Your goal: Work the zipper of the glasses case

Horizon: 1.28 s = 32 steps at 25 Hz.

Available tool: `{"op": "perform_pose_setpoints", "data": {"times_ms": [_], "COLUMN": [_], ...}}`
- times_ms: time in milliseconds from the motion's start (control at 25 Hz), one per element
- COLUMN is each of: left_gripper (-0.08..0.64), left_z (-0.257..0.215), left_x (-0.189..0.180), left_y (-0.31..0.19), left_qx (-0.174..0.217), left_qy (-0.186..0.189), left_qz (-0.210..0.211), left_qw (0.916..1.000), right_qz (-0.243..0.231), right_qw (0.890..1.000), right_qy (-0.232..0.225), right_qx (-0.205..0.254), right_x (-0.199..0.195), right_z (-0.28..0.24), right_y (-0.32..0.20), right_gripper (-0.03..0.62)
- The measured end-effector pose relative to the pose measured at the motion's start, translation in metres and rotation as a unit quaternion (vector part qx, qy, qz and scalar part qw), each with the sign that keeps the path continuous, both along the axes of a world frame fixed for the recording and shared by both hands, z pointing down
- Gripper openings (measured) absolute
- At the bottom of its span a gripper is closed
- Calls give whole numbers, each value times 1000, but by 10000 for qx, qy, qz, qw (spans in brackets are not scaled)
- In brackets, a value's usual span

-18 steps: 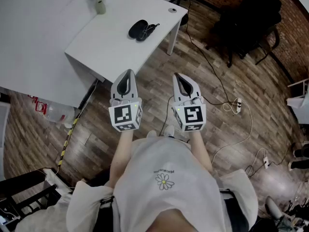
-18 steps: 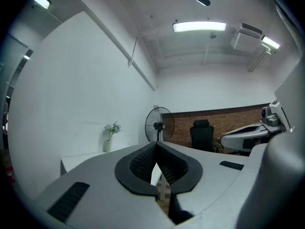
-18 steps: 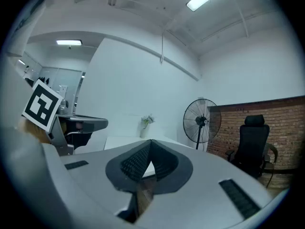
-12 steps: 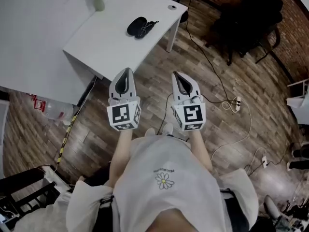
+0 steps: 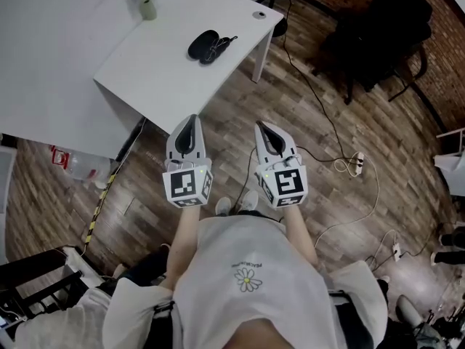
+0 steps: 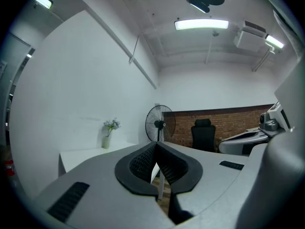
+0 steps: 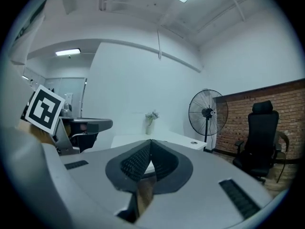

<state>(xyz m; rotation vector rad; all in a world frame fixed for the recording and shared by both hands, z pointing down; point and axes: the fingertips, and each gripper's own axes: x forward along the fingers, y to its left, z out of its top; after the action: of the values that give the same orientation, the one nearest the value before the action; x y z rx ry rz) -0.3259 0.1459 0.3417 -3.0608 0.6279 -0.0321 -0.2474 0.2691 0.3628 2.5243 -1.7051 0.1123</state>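
Observation:
A black glasses case lies on the white table in the head view, with a dark cord or pair of glasses beside it on its right. My left gripper and right gripper hang side by side over the wooden floor, well short of the table's near edge. Both are shut with nothing between their jaws. In the left gripper view the closed tips point level toward the table. The right gripper view shows its closed tips the same way.
A small vase of flowers stands at the table's far side. A black office chair and a standing fan are to the right. Cables and a power strip run across the floor. A plastic bottle lies under the table's left end.
Both grippers have drawn slightly back toward the person's body and lower in the head view. They stay shut and empty. The case has not moved on the table.

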Motion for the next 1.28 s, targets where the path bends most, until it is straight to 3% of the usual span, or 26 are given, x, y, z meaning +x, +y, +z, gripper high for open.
{"op": "perform_pose_setpoints", "data": {"times_ms": [280,600,840,1080,1280], "left_gripper": [14,14,12,14,12], "left_z": [8,15,28,28,35], "left_x": [17,41,103,184,235], "left_y": [8,-15,-71,-140,-199], "left_qx": [52,-72,-199,-73,-103], "left_qy": [136,179,239,164,12], "left_qz": [-40,-173,-255,-232,-332], "left_qw": [9999,9997,9992,9996,9994], "right_qz": [46,-83,-276,-427,-499], "right_qw": [9998,9995,9981,9969,9955], "right_qy": [-110,-87,-67,132,-51], "right_qx": [-135,-302,-538,-652,-804], "right_x": [21,47,97,176,236], "right_z": [23,34,48,43,45], "right_y": [17,-3,-53,-126,-188], "right_gripper": [8,8,8,8,8]}}
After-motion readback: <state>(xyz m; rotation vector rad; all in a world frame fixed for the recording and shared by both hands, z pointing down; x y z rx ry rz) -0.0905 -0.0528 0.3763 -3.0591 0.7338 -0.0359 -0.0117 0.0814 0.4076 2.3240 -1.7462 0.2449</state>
